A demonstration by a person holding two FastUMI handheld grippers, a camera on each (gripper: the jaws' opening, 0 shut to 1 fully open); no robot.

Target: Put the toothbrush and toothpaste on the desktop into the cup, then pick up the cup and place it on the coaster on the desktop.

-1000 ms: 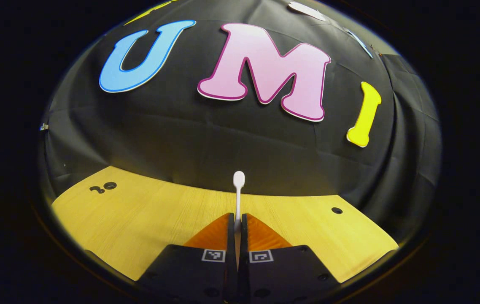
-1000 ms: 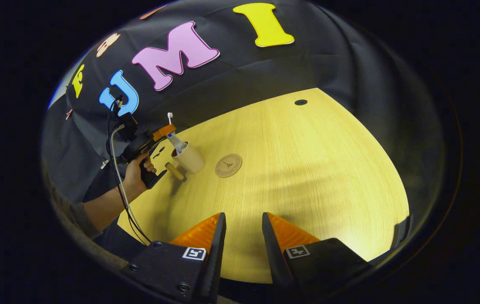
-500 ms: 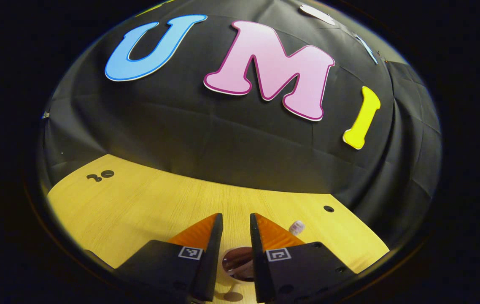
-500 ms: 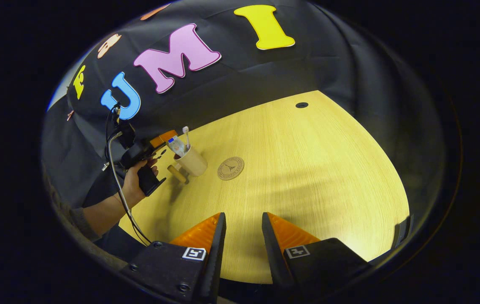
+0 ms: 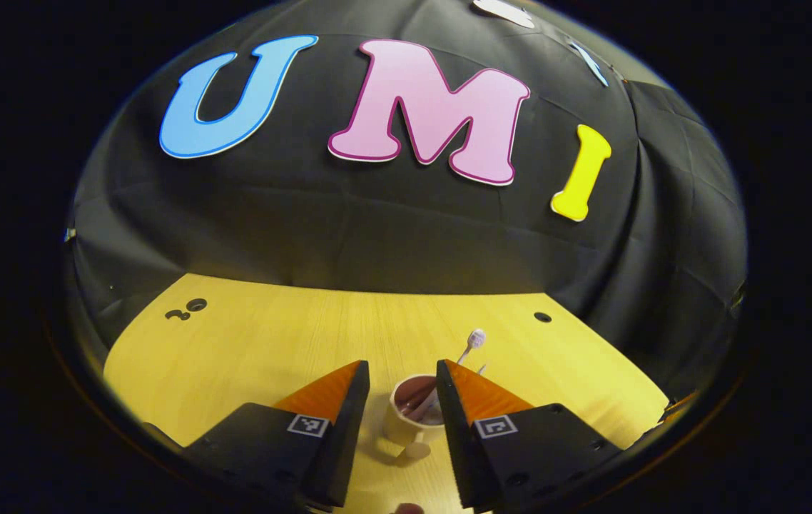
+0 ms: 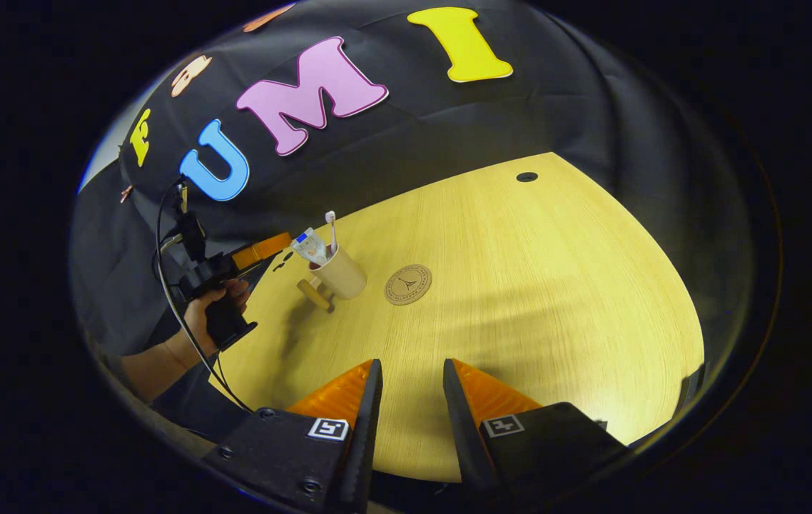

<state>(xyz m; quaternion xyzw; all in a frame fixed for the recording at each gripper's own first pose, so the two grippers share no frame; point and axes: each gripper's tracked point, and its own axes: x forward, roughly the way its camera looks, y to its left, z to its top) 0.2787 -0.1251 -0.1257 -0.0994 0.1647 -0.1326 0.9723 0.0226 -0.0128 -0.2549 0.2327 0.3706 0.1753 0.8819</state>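
Observation:
A cream cup (image 6: 343, 275) with a stubby handle stands upright on the wooden desktop (image 6: 520, 285). In it lean the white toothbrush (image 6: 331, 223) and the toothpaste tube (image 6: 310, 247). A round coaster (image 6: 408, 284) lies just right of the cup. In the left gripper view the cup (image 5: 406, 421) sits low between my fingers, apart from them, with the toothbrush head (image 5: 476, 338) poking up; my left gripper (image 5: 402, 365) is open and holds nothing. The right gripper view shows that left gripper (image 6: 257, 252) just left of the cup. My right gripper (image 6: 412, 364) hovers open near the front edge.
A hand (image 6: 217, 307) and forearm hold the left gripper, with a cable trailing from it. The black cloth wall rises behind the desktop. Small round holes (image 6: 526, 176) mark the desktop's far side. Bare wood stretches right of the coaster.
My left gripper let go of the toothbrush, which now stands in the cup, opened wide and drew back from the cup. The right gripper has barely moved.

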